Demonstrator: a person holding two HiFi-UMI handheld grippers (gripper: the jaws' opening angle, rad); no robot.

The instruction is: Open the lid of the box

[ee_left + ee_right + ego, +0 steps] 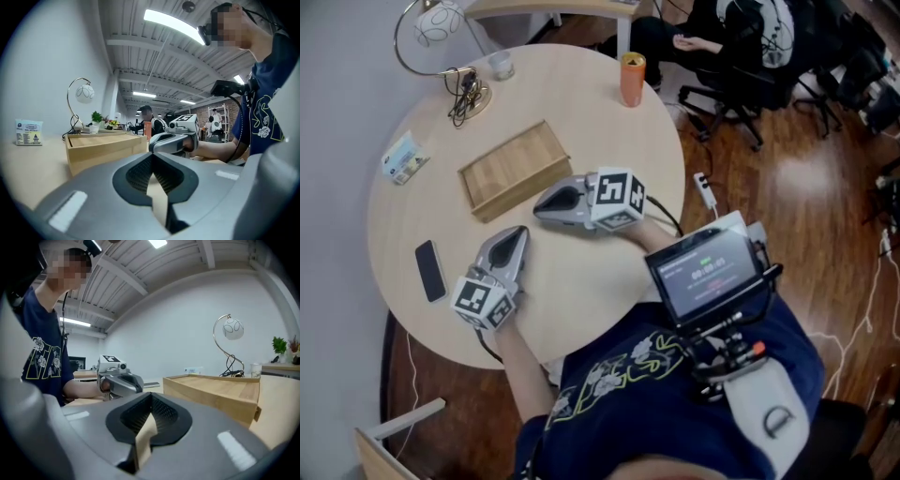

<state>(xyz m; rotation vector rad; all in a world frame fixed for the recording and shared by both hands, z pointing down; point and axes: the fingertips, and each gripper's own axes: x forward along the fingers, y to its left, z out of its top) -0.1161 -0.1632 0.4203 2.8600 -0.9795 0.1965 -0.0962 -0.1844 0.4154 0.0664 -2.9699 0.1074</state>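
Round table [581,281]. Wooden box [514,170] lies flat, lid down, left of the table's middle, toward the far-left edge. Right tool [539,204] clenched and empty, tip just beside the box's near long side. Left tool [517,232] clenched and empty, nearer the near-left edge. Black phone [430,270] by the left edge.

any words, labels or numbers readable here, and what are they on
No text reads clearly.
Blue-white card: printed, too small to read.
Chest-mounted screen: digits and a green line, blurred.
Orange can: no legible label.
Marker cubes: black square patterns, no words.
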